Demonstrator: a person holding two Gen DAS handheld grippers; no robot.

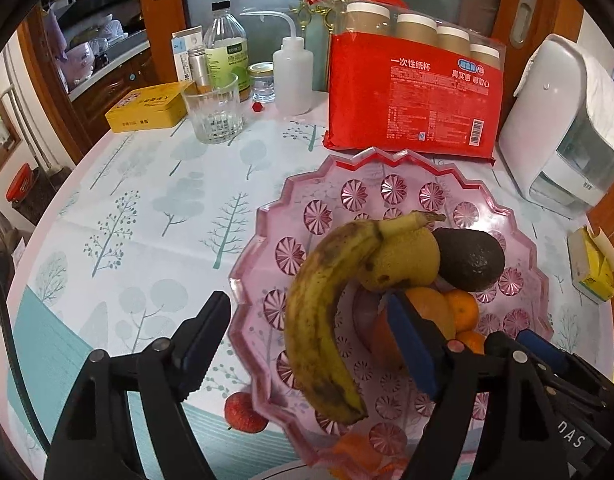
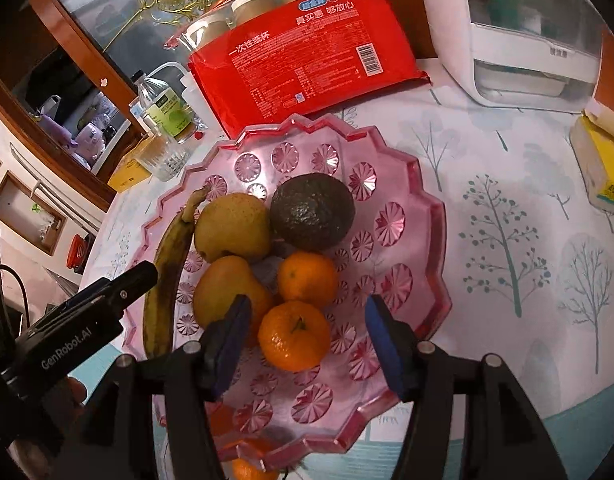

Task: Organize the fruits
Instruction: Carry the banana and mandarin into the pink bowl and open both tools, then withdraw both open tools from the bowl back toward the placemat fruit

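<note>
Over the pink bowl both tongs hang with their jaws apart and nothing between the pads. The left gripper straddles the banana, which lies along the bowl's left side without touching either pad. The right gripper brackets the near tangerine, again with gaps on both sides. A second tangerine, two pears and an avocado fill the middle and far part of the bowl.

The banana seems to lean partly on the pile, so a bump from the left tongs could tip it over the scalloped rim onto the tablecloth. Round tangerines can roll if a finger nudges them. Because the two tongs are close together, they may knock each other when either moves. Another orange fruit shows through the near rim; I cannot tell whether it lies inside or under the bowl.
</note>
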